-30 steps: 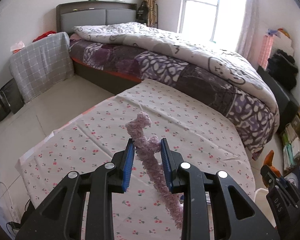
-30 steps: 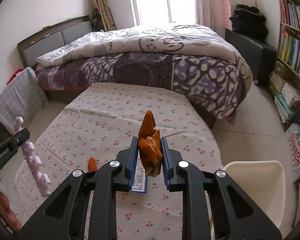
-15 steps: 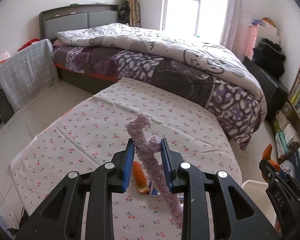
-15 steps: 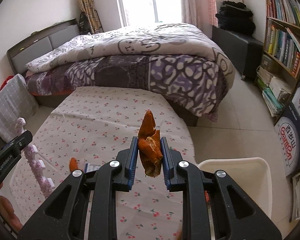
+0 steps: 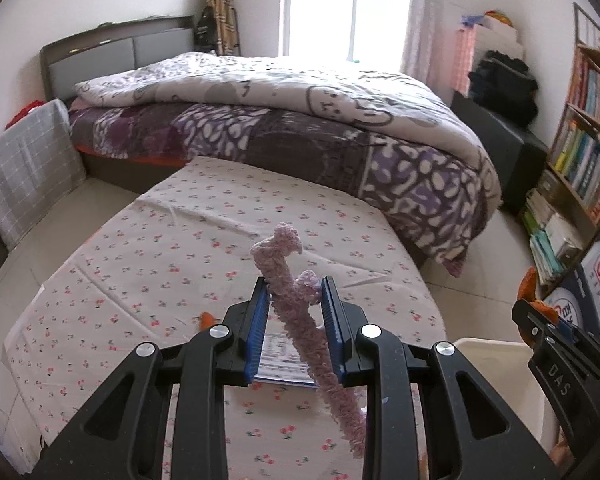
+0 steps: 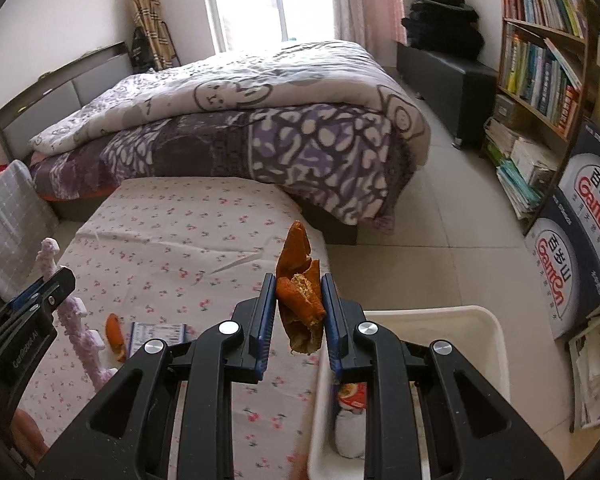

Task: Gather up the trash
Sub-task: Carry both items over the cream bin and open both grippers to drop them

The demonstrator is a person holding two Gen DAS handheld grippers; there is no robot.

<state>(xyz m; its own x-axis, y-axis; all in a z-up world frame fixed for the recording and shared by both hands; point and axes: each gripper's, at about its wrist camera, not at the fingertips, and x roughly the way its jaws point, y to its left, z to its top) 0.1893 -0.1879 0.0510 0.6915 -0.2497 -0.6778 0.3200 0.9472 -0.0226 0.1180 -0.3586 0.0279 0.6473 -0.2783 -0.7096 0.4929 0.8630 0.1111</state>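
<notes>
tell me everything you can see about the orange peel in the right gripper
The orange peel is a curled, torn strip, bright orange outside with a pale, pithy inner face. It stands roughly upright, pinched between the blue pads of the right gripper, its pointed tip rising above them and a browner end hanging below, beside the white bin.

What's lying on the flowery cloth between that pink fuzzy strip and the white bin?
In the right wrist view, an orange peel piece and a small printed card lie on the cloth between the pink strip and the white bin.

left tool [image 5: 294, 294] pinching pink fuzzy strip [image 5: 300, 312]
</notes>
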